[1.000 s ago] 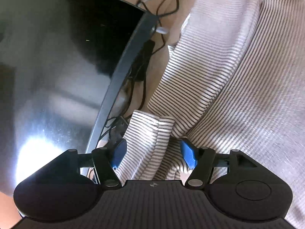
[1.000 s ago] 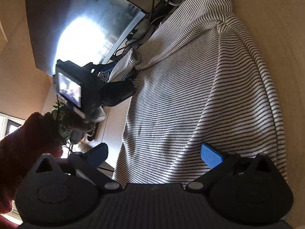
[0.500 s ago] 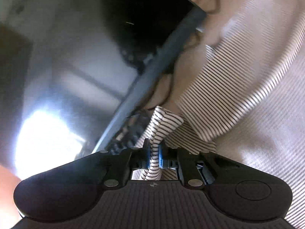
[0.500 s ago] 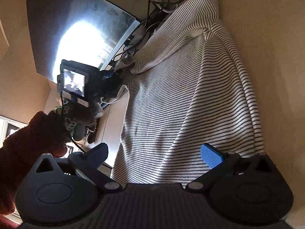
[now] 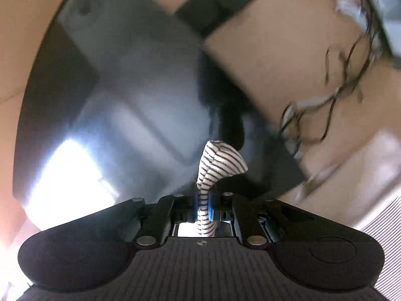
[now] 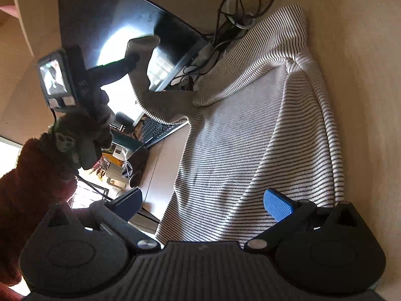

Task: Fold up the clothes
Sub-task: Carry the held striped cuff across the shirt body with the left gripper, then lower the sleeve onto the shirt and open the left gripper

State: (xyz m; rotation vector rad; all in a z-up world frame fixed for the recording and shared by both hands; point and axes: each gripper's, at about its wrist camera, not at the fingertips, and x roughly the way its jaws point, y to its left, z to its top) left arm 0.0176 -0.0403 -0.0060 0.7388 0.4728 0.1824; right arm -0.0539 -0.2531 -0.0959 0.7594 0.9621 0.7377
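Observation:
A white garment with thin dark stripes [image 6: 253, 135] lies spread on a beige table. In the left wrist view my left gripper [image 5: 203, 204] is shut on a bunched corner of the striped garment [image 5: 220, 160], which sticks up between the blue pads. The right wrist view shows that left gripper [image 6: 130, 60] raised above the table's left side, with the striped cloth hanging from it down to the table. My right gripper [image 6: 205, 202] stands open over the garment's near edge, nothing pressed between its fingers.
A large dark monitor [image 6: 112, 25] stands at the far left, with a tangle of cables [image 6: 235, 12] behind the garment. A keyboard [image 6: 158, 130] lies beside the cloth. A person's dark red sleeve [image 6: 30, 173] holds the left gripper. Bare table [image 6: 363, 75] lies to the right.
My left gripper closed on the garment's corner and rose with it, rolling as it went; the cloth now hangs from it. The right gripper drifted slightly and stays open.

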